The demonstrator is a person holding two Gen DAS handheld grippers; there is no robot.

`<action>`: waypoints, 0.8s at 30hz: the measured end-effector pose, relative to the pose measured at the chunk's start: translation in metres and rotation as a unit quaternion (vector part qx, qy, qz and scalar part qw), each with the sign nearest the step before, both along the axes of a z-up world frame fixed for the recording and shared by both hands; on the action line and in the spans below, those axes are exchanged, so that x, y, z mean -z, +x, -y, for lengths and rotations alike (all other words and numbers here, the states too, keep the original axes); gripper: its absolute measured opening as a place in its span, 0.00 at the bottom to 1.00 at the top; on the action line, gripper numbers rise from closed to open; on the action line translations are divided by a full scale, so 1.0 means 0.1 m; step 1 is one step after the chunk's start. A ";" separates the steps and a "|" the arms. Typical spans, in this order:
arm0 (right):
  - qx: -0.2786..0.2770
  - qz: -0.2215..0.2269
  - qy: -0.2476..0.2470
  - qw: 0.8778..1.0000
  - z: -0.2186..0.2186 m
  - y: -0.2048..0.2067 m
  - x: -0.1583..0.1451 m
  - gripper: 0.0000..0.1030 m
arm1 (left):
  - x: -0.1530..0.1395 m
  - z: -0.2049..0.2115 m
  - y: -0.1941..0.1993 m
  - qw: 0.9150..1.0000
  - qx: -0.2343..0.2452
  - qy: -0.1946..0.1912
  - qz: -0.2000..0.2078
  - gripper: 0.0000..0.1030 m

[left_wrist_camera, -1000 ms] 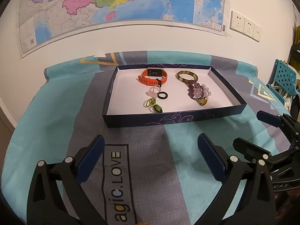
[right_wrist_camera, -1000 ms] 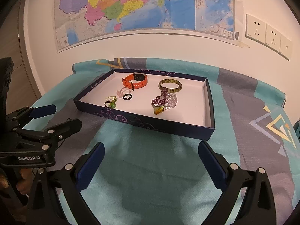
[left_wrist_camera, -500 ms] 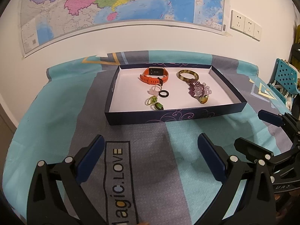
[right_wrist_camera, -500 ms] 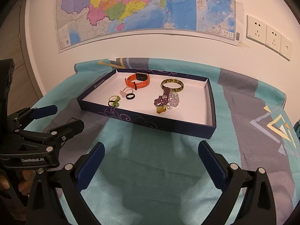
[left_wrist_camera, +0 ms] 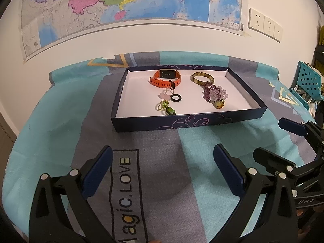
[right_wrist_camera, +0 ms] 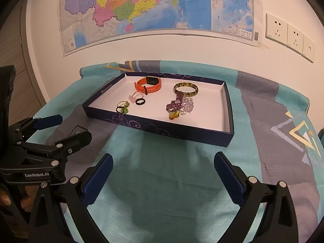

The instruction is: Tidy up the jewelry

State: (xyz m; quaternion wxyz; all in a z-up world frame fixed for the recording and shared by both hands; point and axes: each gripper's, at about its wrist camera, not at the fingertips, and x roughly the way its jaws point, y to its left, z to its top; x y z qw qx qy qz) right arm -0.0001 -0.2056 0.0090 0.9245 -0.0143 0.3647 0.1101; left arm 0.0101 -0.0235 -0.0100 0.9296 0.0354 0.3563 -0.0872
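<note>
A dark blue tray (left_wrist_camera: pixel 188 121) (right_wrist_camera: pixel 162 128) with a white floor holds the jewelry: an orange watch (left_wrist_camera: pixel 165 78) (right_wrist_camera: pixel 148 84), a mottled bangle (left_wrist_camera: pixel 203 78) (right_wrist_camera: pixel 185 89), a purple bead bracelet (left_wrist_camera: pixel 212 92) (right_wrist_camera: pixel 176 103), a black ring (left_wrist_camera: pixel 175 98) (right_wrist_camera: pixel 140 101), a pink ring (left_wrist_camera: pixel 166 93) and green rings (left_wrist_camera: pixel 166 107) (right_wrist_camera: pixel 122 107). My left gripper (left_wrist_camera: pixel 163 174) is open and empty, low over the cloth in front of the tray. My right gripper (right_wrist_camera: pixel 163 177) is open and empty, in front of the tray's right half.
A teal and grey cloth (left_wrist_camera: pixel 60 111) covers the table. A map (left_wrist_camera: pixel 121 4) and wall sockets (right_wrist_camera: pixel 287 34) are on the wall behind. A teal perforated chair (left_wrist_camera: pixel 307 81) stands at the right. Each gripper shows in the other's view (left_wrist_camera: pixel 293 162) (right_wrist_camera: pixel 40 147).
Both grippers have drawn back and away from the tray, which now looks smaller and farther. The jaws stay open and the jewelry has not moved.
</note>
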 end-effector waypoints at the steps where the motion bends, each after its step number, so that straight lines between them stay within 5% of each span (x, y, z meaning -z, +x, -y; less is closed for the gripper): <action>1: 0.000 0.000 0.000 1.000 0.00 0.00 0.00 0.93 | 0.00 0.00 0.00 1.000 0.000 0.000 -0.001 0.95; 24: 0.001 -0.005 0.004 1.000 0.02 0.00 0.03 0.93 | 0.03 0.03 0.01 1.000 0.003 0.003 -0.003 0.95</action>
